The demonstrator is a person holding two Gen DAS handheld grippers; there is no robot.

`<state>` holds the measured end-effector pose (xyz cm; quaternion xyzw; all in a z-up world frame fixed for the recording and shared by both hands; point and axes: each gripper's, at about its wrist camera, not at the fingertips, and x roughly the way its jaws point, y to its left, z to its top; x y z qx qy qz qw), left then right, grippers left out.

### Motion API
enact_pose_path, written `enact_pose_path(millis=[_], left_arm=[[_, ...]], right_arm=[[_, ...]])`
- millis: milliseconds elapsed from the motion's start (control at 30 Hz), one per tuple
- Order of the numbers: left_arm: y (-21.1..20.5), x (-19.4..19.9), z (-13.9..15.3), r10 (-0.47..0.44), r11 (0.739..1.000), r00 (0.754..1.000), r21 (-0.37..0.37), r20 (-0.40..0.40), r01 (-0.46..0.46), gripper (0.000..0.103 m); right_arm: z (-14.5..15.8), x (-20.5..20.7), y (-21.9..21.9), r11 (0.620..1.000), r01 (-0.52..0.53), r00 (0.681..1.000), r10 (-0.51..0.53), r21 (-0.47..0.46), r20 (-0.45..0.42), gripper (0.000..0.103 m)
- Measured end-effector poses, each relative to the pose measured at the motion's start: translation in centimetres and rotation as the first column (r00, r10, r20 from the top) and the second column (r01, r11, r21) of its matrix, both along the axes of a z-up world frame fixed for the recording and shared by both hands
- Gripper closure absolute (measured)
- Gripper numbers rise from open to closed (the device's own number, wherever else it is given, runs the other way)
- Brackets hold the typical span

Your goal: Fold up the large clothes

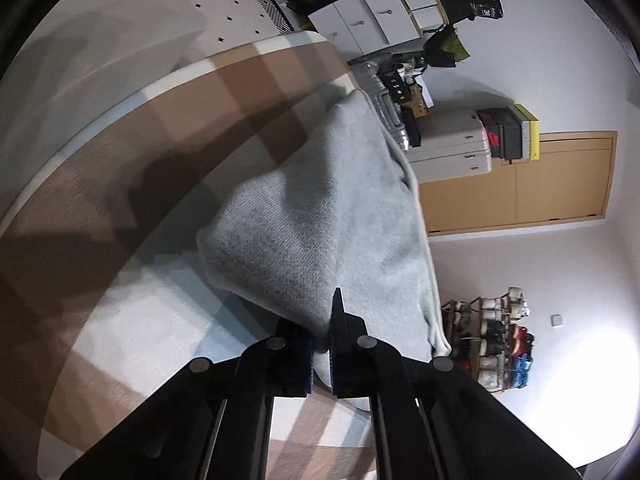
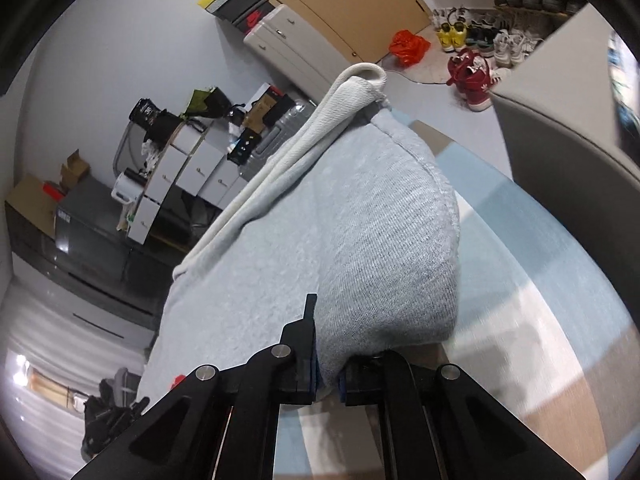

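A light grey knit garment point(image 1: 320, 216) lies bunched on a bed with a brown, white and pale blue checked cover point(image 1: 132, 184). My left gripper point(image 1: 320, 356) is shut on the garment's near edge, cloth pinched between its black fingers. In the right wrist view the same grey garment point(image 2: 360, 232) rises in a rounded fold, its whitish ribbed hem point(image 2: 348, 92) hanging over the far side. My right gripper point(image 2: 330, 376) is shut on a fold of that cloth at its near end.
Beyond the bed stand white drawer units point(image 1: 372, 12), a silver suitcase point(image 1: 384, 100), a grey case with shoe boxes point(image 1: 460, 140) and a wooden door point(image 1: 520, 184). A shoe rack point(image 1: 488, 340) is against the wall. Shoes point(image 2: 472, 72) and an orange bag point(image 2: 408, 46) lie on the floor.
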<state>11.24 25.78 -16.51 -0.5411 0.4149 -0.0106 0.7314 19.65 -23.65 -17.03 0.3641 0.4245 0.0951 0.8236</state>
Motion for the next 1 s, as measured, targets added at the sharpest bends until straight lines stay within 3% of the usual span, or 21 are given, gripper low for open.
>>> enact_pose_path(millis=[100,233,567,667,733,833,900,967,1000], left_arm=[[-0.1,-0.7,0.4,0.005,1.0,1.0,-0.029,0.009,-0.004,0.102],[-0.6,-2.6,1.5,-0.017,1.0,0.999,-0.003,0.039,0.018,0.102],[-1.5,-13.1,2.1,-0.071,0.997,0.994,-0.036,0.083,0.074,0.102],[-2.4,-15.6,1.7,-0.11,0.993,0.992,-0.024,0.055,0.111,0.102],[-2.7,-16.0,1.4,-0.128,0.991,0.991,-0.029,0.027,0.129,0.102],[-2.7,-15.6,2.2,-0.17,0.985,0.985,0.026,-0.016,0.17,0.102],[-2.9,-15.6,3.5,-0.195,0.977,0.981,0.085,-0.005,0.194,0.096],[-3.5,-15.4,5.6,-0.218,0.962,0.976,0.172,0.026,0.21,0.067],[-4.1,-15.4,6.4,-0.232,0.955,0.972,0.199,0.045,0.219,0.06]], right_arm=[[0.2,-1.2,-0.5,1.0,0.007,1.0,-0.007,0.01,-0.016,0.097],[1.0,-3.4,-1.2,1.0,-0.003,1.0,0.003,0.005,-0.026,0.097],[2.2,-12.3,-3.1,0.995,-0.103,0.99,0.103,0.005,-0.101,0.097],[1.9,-14.1,-3.9,0.989,-0.147,0.977,0.142,-0.017,-0.162,0.096],[1.3,-14.4,-4.4,0.988,-0.154,0.965,0.152,0.004,-0.212,0.096],[0.8,-14.9,-5.2,0.983,-0.173,0.947,0.182,0.056,-0.265,0.094],[1.6,-15.4,-5.7,0.981,-0.189,0.944,0.196,0.051,-0.266,0.091],[2.9,-16.1,-5.8,0.978,-0.209,0.946,0.204,0.007,-0.25,0.087],[3.9,-16.4,-5.9,0.975,-0.221,0.951,0.211,-0.019,-0.225,0.084]])
